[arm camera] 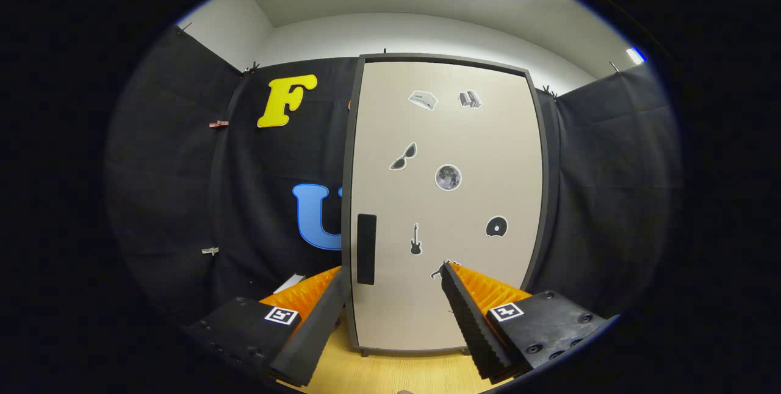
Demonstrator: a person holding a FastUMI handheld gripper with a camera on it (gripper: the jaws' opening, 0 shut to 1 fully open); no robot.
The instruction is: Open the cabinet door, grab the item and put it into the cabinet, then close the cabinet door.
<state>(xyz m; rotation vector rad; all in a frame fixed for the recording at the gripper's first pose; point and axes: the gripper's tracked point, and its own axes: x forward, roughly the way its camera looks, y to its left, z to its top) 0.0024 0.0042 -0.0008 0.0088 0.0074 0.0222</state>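
Upright closed cabinet door (pixel 445 199) beyond spread claw (pixel 396 272)

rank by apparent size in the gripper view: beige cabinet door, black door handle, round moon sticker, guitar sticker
1. beige cabinet door
2. black rectangular door handle
3. round grey moon sticker
4. small black guitar sticker, narrower than the moon.
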